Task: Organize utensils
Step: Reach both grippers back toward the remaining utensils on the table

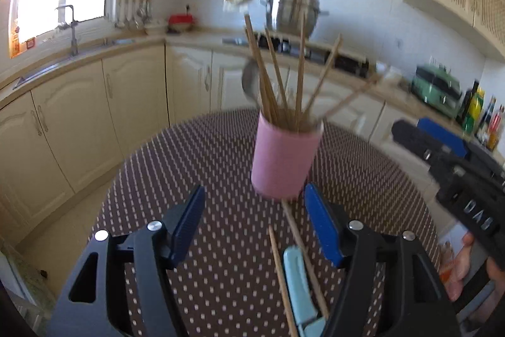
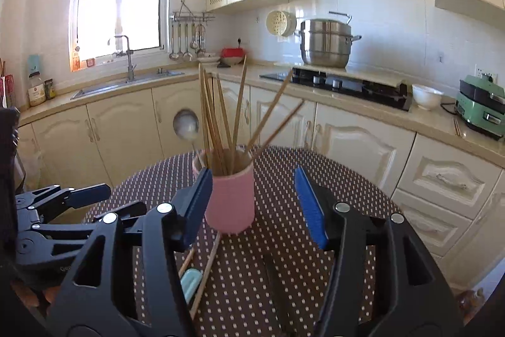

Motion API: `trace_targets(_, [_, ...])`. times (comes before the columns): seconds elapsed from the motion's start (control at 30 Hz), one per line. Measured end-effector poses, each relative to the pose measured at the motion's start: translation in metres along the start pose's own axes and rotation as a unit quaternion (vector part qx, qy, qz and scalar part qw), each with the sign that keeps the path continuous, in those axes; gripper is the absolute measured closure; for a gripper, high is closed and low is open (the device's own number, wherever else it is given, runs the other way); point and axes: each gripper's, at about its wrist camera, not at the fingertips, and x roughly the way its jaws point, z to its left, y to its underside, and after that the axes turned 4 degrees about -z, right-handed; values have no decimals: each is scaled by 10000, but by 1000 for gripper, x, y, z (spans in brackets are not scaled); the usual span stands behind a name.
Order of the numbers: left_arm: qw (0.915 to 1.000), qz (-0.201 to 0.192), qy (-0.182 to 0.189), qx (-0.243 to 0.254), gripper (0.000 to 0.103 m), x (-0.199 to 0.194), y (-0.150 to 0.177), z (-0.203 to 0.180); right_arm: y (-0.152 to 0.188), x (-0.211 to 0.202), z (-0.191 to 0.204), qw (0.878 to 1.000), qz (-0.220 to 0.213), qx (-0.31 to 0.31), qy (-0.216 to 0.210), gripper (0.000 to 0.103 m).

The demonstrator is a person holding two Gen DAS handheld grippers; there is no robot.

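A pink cup (image 2: pixel 232 201) stands upright on the surface (image 2: pixel 331 195), which has a dark cloth with small white dots. Many wooden chopsticks (image 2: pixel 221 122) stick up out of the cup and lean different ways. A metal spoon (image 2: pixel 186 123) stands in the cup too, with its round end up.

Two more chopsticks (image 1: pixel 303 255) lie flat on the cloth, near the cup. One of them reaches right up to the bottom of the cup. A light blue thing (image 1: pixel 296 283) lies between these two sticks. What it is cannot be told.

The left hand-held gripper (image 1: pixel 254 223) has its two blue fingers apart, and they press on nothing. The loose sticks and the blue thing lie on the cloth under the gap between them.

The right hand-held gripper (image 2: pixel 252 207) also has its fingers apart. The pink cup shows in the gap between them, nearer the left finger. It is hard to tell if that finger touches the cup.
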Motion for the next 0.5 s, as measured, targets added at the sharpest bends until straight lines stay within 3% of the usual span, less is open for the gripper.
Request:
trace_targets(0.2, [9958,886,30,214,38,18,40,-4,29,5,-7,9980,608,71,-127,48])
trace_targets(0.5, [9864,1495,-42,684,38,28,76,-16,60,9,-4,9938,1050,197,-297,47])
